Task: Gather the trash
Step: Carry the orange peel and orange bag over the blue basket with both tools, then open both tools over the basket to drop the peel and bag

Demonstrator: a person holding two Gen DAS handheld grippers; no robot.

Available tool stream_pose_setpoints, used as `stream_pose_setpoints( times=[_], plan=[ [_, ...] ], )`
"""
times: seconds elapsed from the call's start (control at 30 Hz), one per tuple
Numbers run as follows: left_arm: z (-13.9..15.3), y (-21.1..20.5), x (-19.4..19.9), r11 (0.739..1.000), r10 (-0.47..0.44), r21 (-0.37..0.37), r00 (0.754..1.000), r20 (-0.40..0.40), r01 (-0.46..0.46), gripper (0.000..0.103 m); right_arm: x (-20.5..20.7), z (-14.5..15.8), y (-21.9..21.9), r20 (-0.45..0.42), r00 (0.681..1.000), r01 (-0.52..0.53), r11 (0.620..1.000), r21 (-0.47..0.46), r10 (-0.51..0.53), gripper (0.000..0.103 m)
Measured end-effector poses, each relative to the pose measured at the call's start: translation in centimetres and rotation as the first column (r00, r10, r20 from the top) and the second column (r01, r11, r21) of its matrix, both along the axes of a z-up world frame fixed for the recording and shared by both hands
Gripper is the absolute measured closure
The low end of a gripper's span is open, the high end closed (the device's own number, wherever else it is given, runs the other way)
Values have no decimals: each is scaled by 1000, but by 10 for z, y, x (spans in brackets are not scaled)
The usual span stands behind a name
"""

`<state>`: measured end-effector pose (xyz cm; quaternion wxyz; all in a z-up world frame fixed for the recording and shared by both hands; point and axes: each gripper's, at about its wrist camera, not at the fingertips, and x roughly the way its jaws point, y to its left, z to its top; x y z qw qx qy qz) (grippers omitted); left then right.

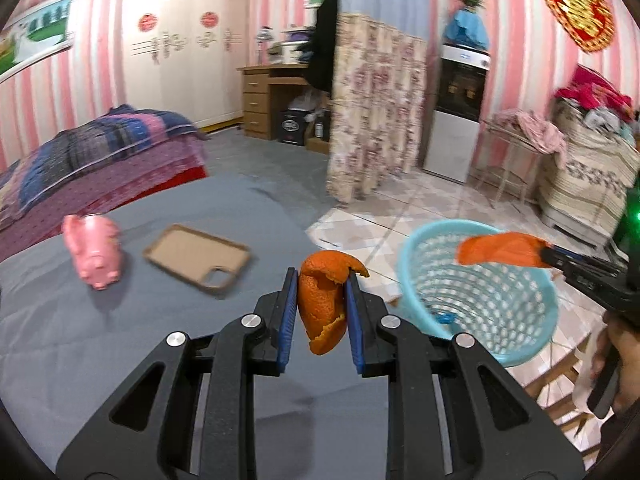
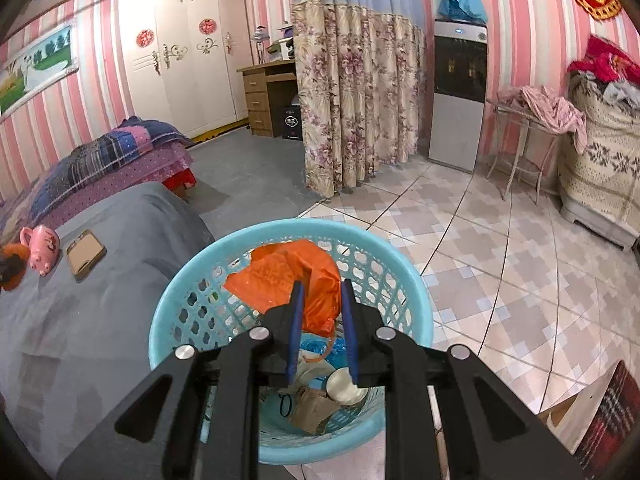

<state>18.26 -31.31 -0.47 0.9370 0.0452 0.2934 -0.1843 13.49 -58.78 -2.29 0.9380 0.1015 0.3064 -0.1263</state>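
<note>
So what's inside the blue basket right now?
In the blue basket: a round metal lid, crumpled brown paper and blue plastic. The orange wrapper in the right gripper covers the rest.

An orange peel [image 1: 322,304] is gripped between the blue pads of the black left claw [image 1: 321,280]; a crumpled orange plastic bag [image 2: 296,280] is pinched in the black right claw [image 2: 320,286]. The perforated basket [image 2: 416,300] is coloured light blue. A grey cover is spread over the bed [image 1: 100,328], on which a pink pig figure [image 1: 96,252] and a tan phone case [image 1: 196,256] are seen. The walls [image 2: 520,60] are striped pink and white, the curtain [image 2: 356,92] is printed with flowers, and the floor tiles [image 2: 500,264] are patterned in beige and grey.
</note>
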Motion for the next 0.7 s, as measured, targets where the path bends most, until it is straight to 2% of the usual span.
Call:
stream_pose_setpoints(
  times=[0.13,0.33,0.53,0.6,0.67,0.7],
  plan=[
    [-9,-39,1,998,-67,-18,997,-24,67,81,-2,-4,-8,-7,1000,18,1000,15,-18,84],
    [-24,-103,0,987,-161,-6,986,-34,161,81,2,-10,-18,-35,998,53,998,27,-52,84],
    [-37,-137,12,980,-201,-11,978,-61,201,78,0,-11,-29,-39,996,83,995,53,-81,84],
    [-40,-142,21,982,-191,0,979,-66,191,65,-3,-16,-33,-37,996,80,996,50,-79,84],
    [-40,-142,27,986,-167,8,984,-61,167,39,-5,-19,-32,-35,997,75,997,37,-73,84],
    [-39,-138,30,989,-148,6,988,-50,149,35,-5,-21,-31,-36,997,72,997,34,-71,84]
  ],
)
